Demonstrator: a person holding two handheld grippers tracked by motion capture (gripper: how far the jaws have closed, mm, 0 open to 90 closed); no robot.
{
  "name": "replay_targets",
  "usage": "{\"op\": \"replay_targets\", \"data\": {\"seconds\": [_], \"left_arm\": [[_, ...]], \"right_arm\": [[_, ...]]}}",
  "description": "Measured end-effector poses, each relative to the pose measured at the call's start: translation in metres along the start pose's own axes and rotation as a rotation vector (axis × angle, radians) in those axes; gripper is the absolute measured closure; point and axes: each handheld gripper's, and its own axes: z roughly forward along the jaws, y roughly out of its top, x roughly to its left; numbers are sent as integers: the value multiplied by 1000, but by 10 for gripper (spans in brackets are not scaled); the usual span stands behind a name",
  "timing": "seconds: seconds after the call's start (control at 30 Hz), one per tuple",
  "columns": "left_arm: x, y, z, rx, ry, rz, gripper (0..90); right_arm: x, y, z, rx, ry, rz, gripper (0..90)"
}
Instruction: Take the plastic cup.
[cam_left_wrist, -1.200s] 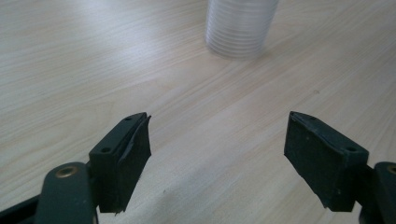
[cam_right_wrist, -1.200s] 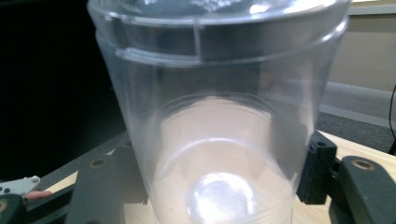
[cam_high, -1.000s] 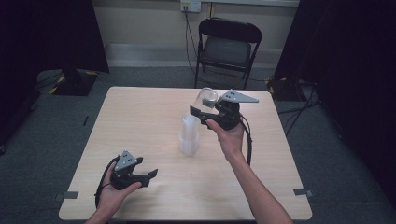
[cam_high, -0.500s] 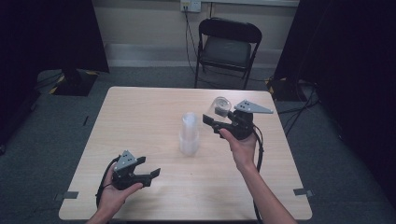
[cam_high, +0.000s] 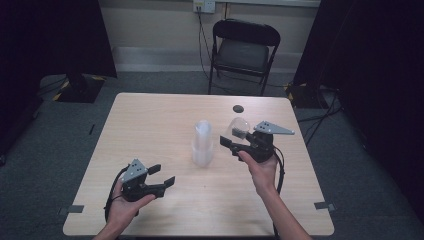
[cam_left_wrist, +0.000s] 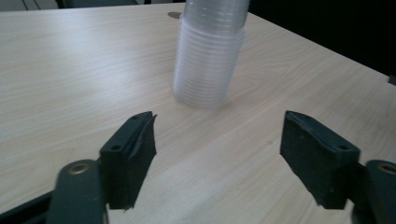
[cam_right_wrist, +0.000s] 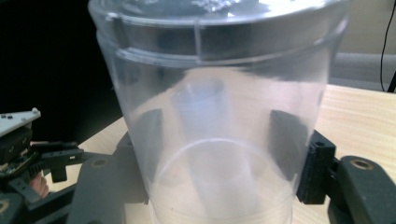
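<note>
I count one loose clear cup (cam_right_wrist: 210, 116), one stack of clear cups (cam_high: 202, 143), and two hand-held grippers, one in each of my hands. The stack stands upright near the middle of the desk (cam_high: 150, 125), a pale wood-grain top with a small dark round spot (cam_high: 238, 108) toward its far edge. Around the desk is grey carpet; a black folding chair (cam_high: 244, 50) stands beyond the far edge against a light wall, and dark curtains hang on both sides. My right hand-held gripper (cam_high: 231, 142) is clamped on the single cup, its jaws pressing the cup's walls from either side; the right gripper view shows them through the clear plastic. In the high view that cup is raised off the desk, just to the right of the stack and apart from it. My left hand-held gripper (cam_high: 163, 176) is low over the near left part of the desk with its jaws spread wide and nothing between them. In the left gripper view the stack (cam_left_wrist: 210, 51) stands on the desk ahead of those jaws, well apart from them.
</note>
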Motion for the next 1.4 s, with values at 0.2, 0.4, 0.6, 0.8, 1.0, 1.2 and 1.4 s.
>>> {"op": "replay_targets", "data": {"seconds": [0.2,0.4,0.6,0.8,1.0,1.2,1.4], "left_arm": [[-4,8,1,-33,-12,12,278],[-8,17,5,-45,-6,48,278],[-16,26,17,-48,-27,128,215],[-23,30,32,-53,-66,181,170],[-38,32,49,-97,-90,209,153],[-51,21,56,-139,-135,206,240],[-55,15,56,-137,-154,179,376]], "right_arm": [[4,-14,-2,22,12,25,362],[7,-27,-3,42,30,56,363],[7,-30,-5,51,39,71,363],[8,-33,-4,59,54,81,364],[11,-39,-3,56,82,121,364],[19,-48,-1,71,132,166,366],[26,-51,6,92,186,216,367]]}}
